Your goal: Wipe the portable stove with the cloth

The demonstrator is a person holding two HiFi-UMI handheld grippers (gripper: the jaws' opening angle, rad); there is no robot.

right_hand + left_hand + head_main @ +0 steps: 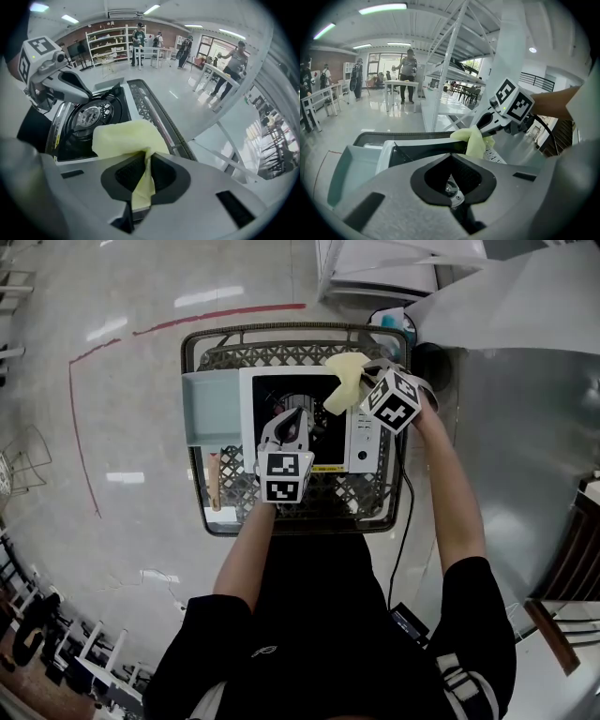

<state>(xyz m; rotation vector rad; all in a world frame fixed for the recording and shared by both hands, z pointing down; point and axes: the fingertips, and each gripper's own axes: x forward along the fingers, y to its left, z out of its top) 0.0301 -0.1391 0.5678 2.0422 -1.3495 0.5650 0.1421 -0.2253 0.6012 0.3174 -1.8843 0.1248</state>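
The portable stove (249, 409) sits in a wire basket (202, 348) on the floor, its black top and round burner (91, 115) facing up, with a pale blue tray (211, 409) just beside it on the left of the head view. We hold the yellow cloth (345, 381) pinched in the right gripper (361, 388), whose jaws are clamped on a fold of it while the rest bunches out in front, over the stove's far right corner. We cannot tell whether the cloth presses on the surface or hangs just above it. Our left gripper (292, 420) is closed with nothing between its jaws, poised over the near part of the black top. We judge the wiping to be somewhere in its course: nothing shows which parts are done, and the burner area and white control panel (362, 442) look yet to be covered.
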